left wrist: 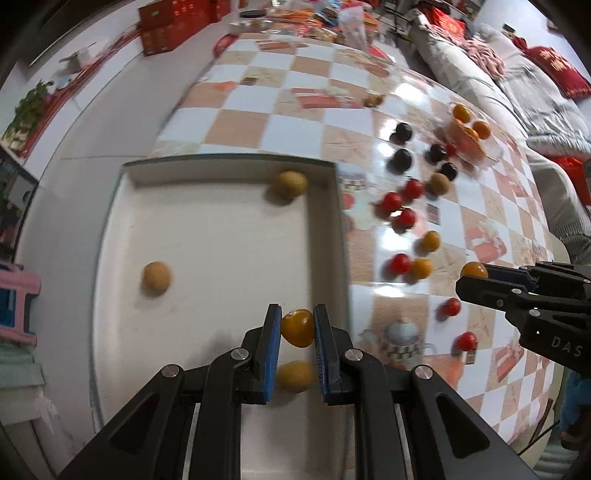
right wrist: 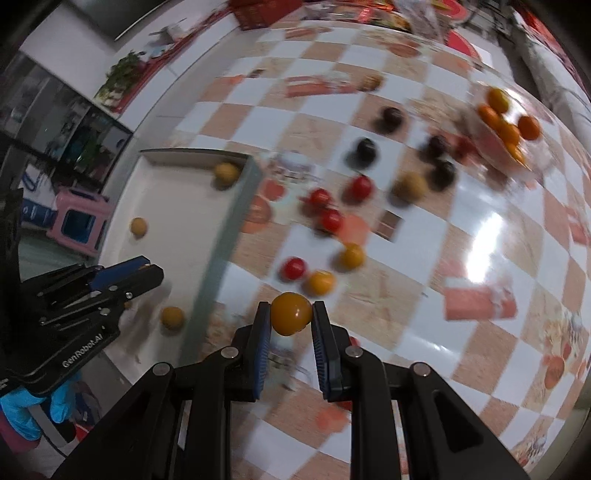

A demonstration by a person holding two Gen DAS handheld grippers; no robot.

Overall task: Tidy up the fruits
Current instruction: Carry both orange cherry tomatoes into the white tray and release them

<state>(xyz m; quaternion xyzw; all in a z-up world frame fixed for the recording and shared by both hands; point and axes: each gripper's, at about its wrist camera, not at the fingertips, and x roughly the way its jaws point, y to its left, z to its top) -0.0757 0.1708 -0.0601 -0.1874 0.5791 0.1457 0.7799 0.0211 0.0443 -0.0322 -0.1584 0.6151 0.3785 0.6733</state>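
My left gripper [left wrist: 297,314] is shut on a yellow cherry tomato [left wrist: 297,328] above the white tray [left wrist: 221,240]. Three yellow fruits lie in the tray: one at the far corner [left wrist: 290,184], one at the left [left wrist: 157,277] and one under the jaws [left wrist: 294,376]. My right gripper [right wrist: 291,308] is shut on another yellow tomato [right wrist: 291,314] over the checkered table, just right of the tray's rim [right wrist: 218,258]. Each gripper shows in the other's view: the right gripper [left wrist: 474,278] at the right, the left gripper [right wrist: 153,269] over the tray.
Loose red tomatoes [right wrist: 325,210], yellow tomatoes [right wrist: 321,282] and dark fruits [right wrist: 365,147] lie scattered on the table right of the tray. A clear container [right wrist: 506,129] holds orange fruits at the far right. Red boxes [left wrist: 173,26] stand at the table's far end.
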